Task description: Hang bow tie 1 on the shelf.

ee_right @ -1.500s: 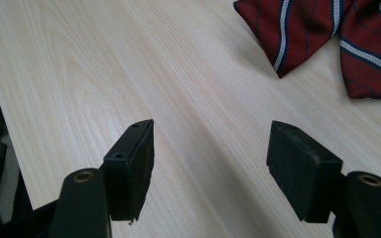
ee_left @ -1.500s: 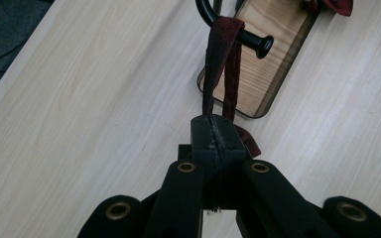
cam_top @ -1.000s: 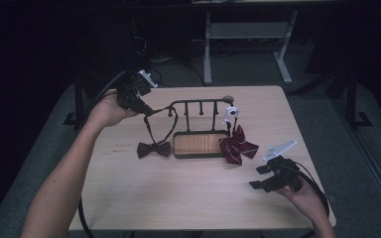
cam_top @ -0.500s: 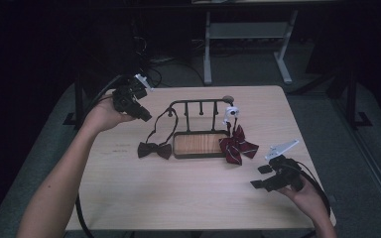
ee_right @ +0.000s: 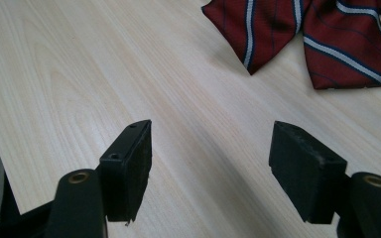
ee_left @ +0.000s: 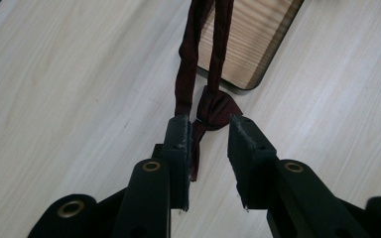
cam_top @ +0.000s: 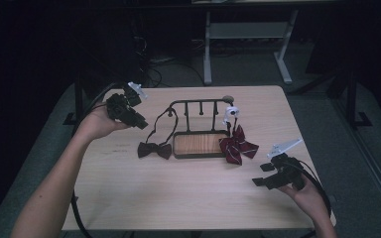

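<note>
High view: the left gripper [cam_top: 141, 121] is held at the table's [cam_top: 178, 198] left edge, the right gripper [cam_top: 259, 174] near its right corner. A dark bow tie [cam_top: 154, 149] lies left of a black rack's wooden tray [cam_top: 200, 144]; a striped bow tie [cam_top: 238, 147] lies right.

Left gripper view: the jaws stand partly open, the dark tie's strap [ee_left: 184, 84] touching the left one, ungripped.

Right gripper view: wide-open, empty jaws point toward the striped tie [ee_right: 322, 34].
</note>
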`<state>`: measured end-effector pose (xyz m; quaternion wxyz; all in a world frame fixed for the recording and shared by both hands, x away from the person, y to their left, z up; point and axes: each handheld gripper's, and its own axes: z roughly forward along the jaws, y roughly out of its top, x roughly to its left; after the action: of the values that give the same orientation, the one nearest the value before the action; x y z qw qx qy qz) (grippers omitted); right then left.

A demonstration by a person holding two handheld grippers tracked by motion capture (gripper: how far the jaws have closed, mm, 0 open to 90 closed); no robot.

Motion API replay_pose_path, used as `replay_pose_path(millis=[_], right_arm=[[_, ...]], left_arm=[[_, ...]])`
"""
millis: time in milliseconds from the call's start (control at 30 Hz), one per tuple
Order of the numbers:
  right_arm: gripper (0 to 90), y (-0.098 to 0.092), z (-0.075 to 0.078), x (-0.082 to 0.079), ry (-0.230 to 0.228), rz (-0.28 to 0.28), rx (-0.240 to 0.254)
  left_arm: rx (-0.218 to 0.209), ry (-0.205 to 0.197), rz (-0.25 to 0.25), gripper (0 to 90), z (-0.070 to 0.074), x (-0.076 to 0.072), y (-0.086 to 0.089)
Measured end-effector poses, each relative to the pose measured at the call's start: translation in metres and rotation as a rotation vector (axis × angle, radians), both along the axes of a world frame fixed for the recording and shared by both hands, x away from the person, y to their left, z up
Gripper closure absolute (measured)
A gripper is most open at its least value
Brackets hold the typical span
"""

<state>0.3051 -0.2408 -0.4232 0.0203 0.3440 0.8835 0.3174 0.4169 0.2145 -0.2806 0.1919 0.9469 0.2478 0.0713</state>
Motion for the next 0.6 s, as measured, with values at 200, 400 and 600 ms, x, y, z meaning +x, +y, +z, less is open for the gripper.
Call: replay_pose_path(millis=[200,400,600], right_arm=[[32.2,-0.003,-0.001,0.001,0.001,-0.010,0.000],[32.0,-0.004,-0.002,0.002,0.005,-0.018,0.000],[31.9,-0.006,-0.001,0.001,0.001,-0.031,0.004]], left_arm=[[-0.009,0.001,-0.009,66.7,-0.005,-0.005,0.002],[-0.014,0.005,-0.007,64.3,-0.010,-0.009,0.005],[-0.040,0.004,-0.003,63.5,-0.015,-0.014,0.009]])
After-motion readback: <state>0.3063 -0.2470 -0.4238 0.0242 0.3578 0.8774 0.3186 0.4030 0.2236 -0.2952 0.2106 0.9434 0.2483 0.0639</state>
